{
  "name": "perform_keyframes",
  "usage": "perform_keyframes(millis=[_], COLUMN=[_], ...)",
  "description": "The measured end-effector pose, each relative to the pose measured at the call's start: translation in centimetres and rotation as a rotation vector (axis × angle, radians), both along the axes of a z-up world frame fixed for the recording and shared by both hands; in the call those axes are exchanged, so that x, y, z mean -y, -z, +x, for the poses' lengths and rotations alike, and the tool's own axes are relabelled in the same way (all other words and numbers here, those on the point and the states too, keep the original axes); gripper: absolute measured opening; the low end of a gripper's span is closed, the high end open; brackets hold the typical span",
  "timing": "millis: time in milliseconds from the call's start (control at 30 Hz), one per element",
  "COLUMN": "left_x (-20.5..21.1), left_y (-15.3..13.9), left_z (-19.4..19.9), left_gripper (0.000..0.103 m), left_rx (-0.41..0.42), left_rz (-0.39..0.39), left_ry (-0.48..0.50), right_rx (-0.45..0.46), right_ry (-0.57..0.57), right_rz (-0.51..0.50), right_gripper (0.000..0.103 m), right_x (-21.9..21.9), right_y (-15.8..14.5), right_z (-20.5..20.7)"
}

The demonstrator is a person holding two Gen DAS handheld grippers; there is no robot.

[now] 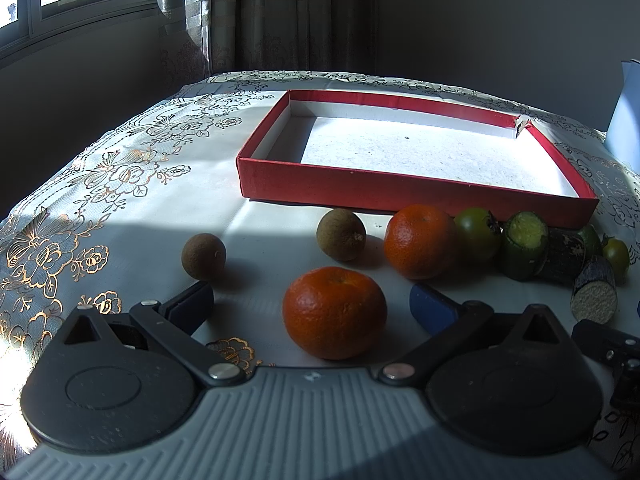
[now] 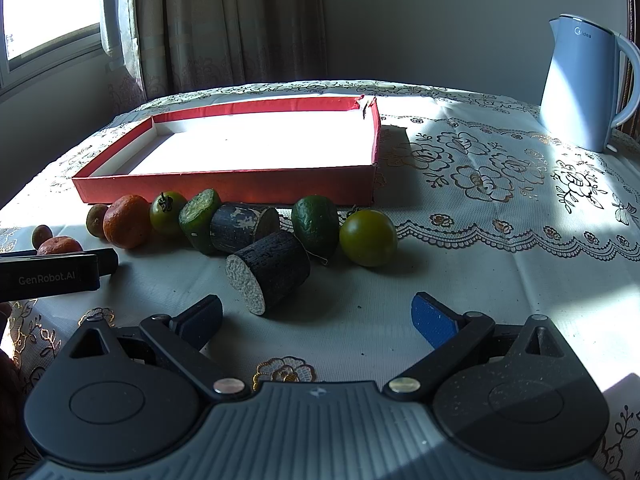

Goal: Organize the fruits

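An empty red box (image 1: 400, 192) (image 2: 224, 184) lies on the table. In front of it lies a row of produce. My left gripper (image 1: 312, 306) is open around a near orange tangerine (image 1: 335, 312), not touching it. A second tangerine (image 1: 419, 240) (image 2: 127, 221), two brown longans (image 1: 341, 234) (image 1: 204, 256), green tomatoes (image 1: 478, 232) (image 2: 368, 237), a cut cucumber piece (image 1: 522, 245) (image 2: 199, 218) and dark sugarcane pieces (image 2: 268, 272) (image 2: 242, 226) lie beyond. My right gripper (image 2: 316, 316) is open and empty, just short of the near sugarcane piece.
A floral tablecloth (image 2: 480, 184) covers the table. A pale blue kettle (image 2: 582, 84) stands at the back right. A green avocado (image 2: 316, 224) lies in the row. The left gripper's body (image 2: 56, 274) shows at the right wrist view's left. Curtains and a window are behind.
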State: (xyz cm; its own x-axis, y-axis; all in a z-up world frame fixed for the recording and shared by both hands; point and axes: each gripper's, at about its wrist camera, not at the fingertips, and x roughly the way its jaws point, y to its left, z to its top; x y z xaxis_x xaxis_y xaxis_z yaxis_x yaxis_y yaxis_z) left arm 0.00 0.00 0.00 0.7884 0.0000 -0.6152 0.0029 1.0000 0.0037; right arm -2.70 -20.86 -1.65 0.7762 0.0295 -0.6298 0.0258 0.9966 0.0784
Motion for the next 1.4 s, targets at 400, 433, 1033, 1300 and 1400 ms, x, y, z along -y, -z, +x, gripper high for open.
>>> perform_keyframes(millis=[400,433,1033,1300,1400], left_x=[0.0,0.0,0.0,0.0,0.0], left_y=[0.0,0.0,0.0,0.0,0.0], left_z=[0.0,0.0,0.0,0.0,0.0], left_gripper=[0.103,0.103,0.103,0.103,0.103], left_rx=[0.0,0.0,0.0,0.0,0.0], left_rz=[0.0,0.0,0.0,0.0,0.0], left_ry=[0.0,0.0,0.0,0.0,0.0], right_rx=[0.007,0.009,0.021,0.036,0.037], right_ry=[-0.001,0.0,-0.115,-0.165,-0.182], right_rz=[0.002,0.002,-0.013,-0.004,0.006], right_gripper=[0.102,0.102,0.102,0.077,0.068], right_x=[0.13,0.16,-0.26,-0.24,-0.28], right_y=[0.03,0.03,-0.65,-0.72,-0.62], right_z=[0.03,0.05,-0.29,0.17,0.26])
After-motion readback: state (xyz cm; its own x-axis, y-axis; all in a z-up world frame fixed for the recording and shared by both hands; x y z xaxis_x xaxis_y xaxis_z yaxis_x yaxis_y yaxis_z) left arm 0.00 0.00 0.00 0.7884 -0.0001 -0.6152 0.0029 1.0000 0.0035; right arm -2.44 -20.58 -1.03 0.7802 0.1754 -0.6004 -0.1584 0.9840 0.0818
